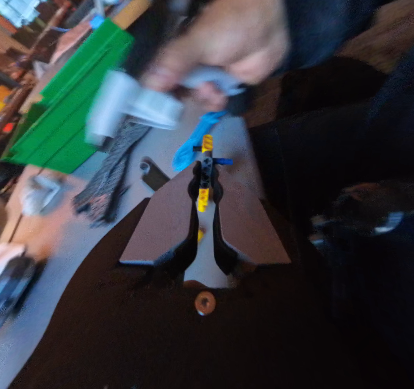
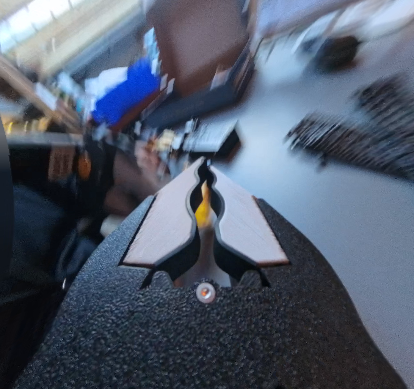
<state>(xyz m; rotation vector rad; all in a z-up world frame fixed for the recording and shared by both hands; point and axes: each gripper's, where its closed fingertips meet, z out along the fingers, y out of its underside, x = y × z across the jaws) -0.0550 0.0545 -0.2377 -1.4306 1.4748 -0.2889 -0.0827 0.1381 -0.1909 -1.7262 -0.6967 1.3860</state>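
Note:
In the left wrist view my left gripper is shut on a small toy beam assembly. The assembly is a dark grey holed beam with a yellow piece at each end, a blue pin sticking out right and a black pin sticking out left. It is held above the grey table. The right gripper's pale body shows blurred in a hand beyond it. In the right wrist view my right gripper is shut, with its tips together. A blurred yellow shape shows through the gap behind the fingers.
A green box lies at the left of the table. Patterned grey strips, a small dark flat item and a blue bundle lie nearby. A loose yellow piece lies under the fingers. Both views are motion-blurred.

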